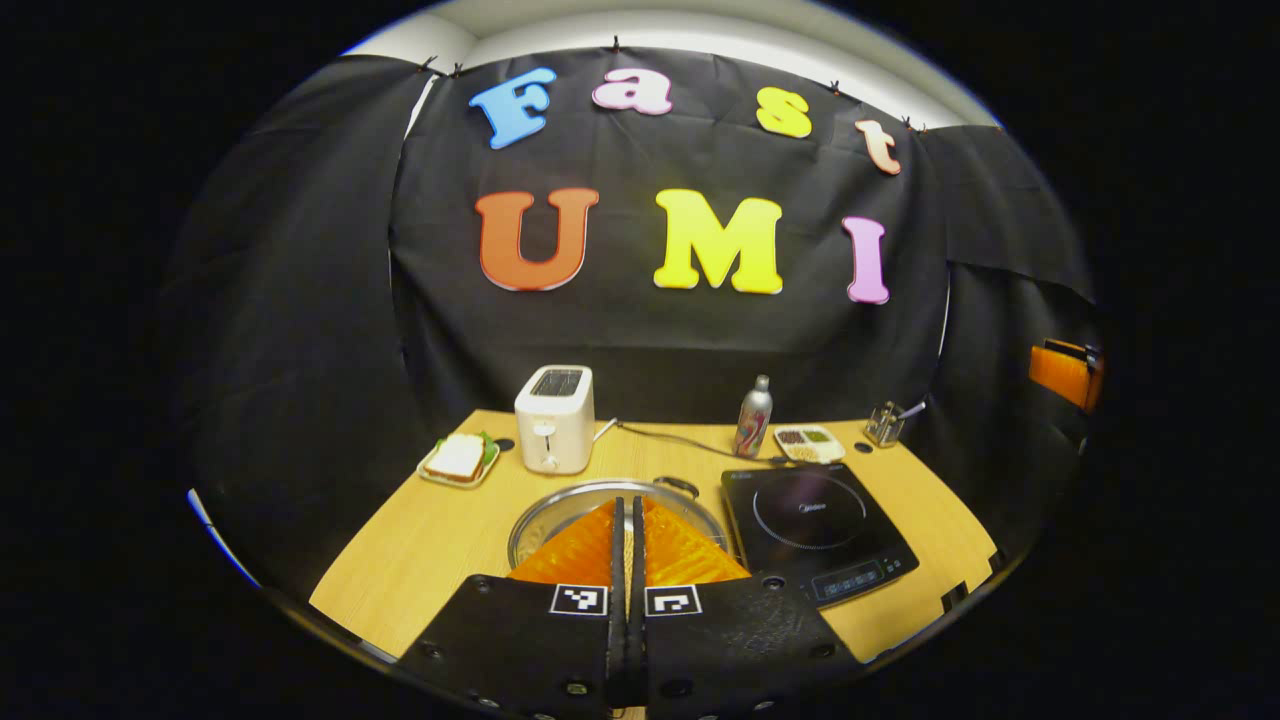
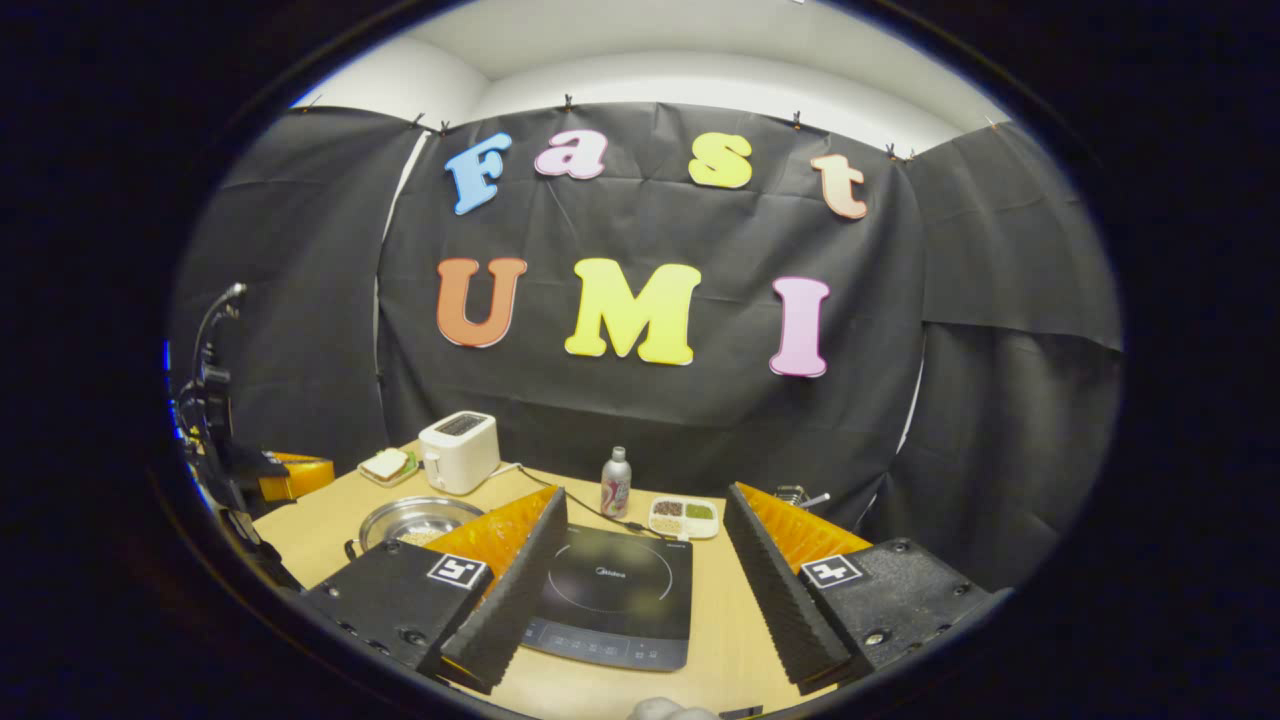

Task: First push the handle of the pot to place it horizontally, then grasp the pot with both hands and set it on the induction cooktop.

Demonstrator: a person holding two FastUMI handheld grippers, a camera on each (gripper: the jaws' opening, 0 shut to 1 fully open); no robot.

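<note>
A shallow metal pot (image 1: 556, 508) sits on the wooden table in front of the toaster. One small loop handle (image 1: 677, 486) shows at its far right rim. My left gripper (image 1: 630, 505) is shut with nothing between its fingers, and its tips overlap the pot's middle in the left gripper view. The black induction cooktop (image 1: 815, 520) lies just right of the pot. In the right gripper view, my right gripper (image 2: 645, 497) stands wide open above the cooktop (image 2: 615, 590), holding nothing. There the pot (image 2: 415, 520) lies to its left, with the left gripper (image 2: 290, 475) at the far left edge.
A white toaster (image 1: 555, 418) with its cord stands behind the pot. A sandwich plate (image 1: 460, 460) is at the back left. A bottle (image 1: 753, 417), a divided dish (image 1: 810, 443) and a small holder (image 1: 885, 423) line the back right. Bare table (image 1: 420, 550) lies left of the pot.
</note>
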